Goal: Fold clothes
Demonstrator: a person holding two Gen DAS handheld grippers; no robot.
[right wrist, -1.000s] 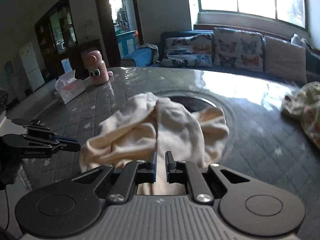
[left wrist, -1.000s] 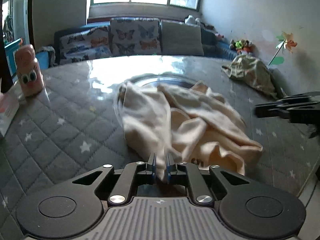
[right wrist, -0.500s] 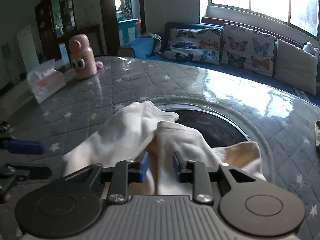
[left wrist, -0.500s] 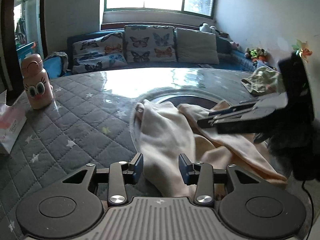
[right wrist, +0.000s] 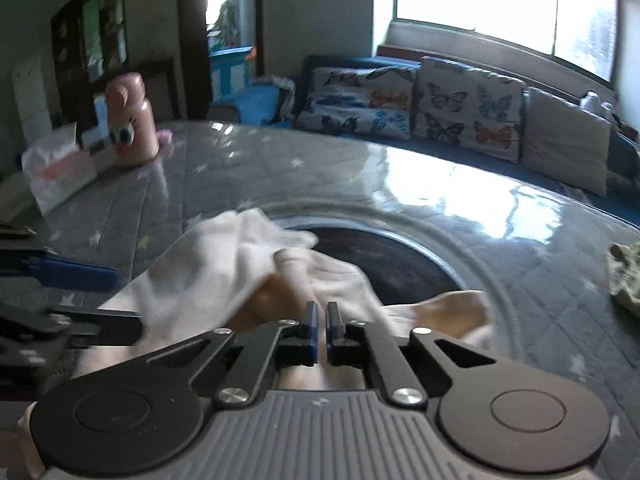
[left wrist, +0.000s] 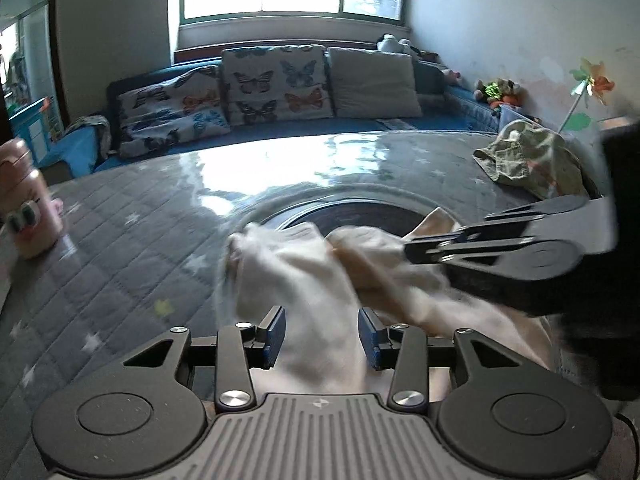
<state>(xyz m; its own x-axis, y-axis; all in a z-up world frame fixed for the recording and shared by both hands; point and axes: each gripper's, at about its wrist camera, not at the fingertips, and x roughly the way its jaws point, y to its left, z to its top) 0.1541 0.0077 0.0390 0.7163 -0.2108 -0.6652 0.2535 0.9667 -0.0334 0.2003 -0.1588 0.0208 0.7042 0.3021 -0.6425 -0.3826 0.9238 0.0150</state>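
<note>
My right gripper (right wrist: 322, 332) is pinched shut on the cream garment (right wrist: 208, 272) bunched on the table (right wrist: 400, 184); left gripper (left wrist: 322, 334) is spread around it. Thin pinch could slip when I pull.

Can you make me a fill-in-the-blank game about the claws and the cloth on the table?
1. The left claw is ____, with the cream cloth lying between its fingers.
2. The right claw is ____ on the cream cloth.
3. The pillows on the sofa have ____ printed on them.
4. The pink bottle stands beside a ____ box.

Missing words: open; shut; butterflies; tissue
</note>
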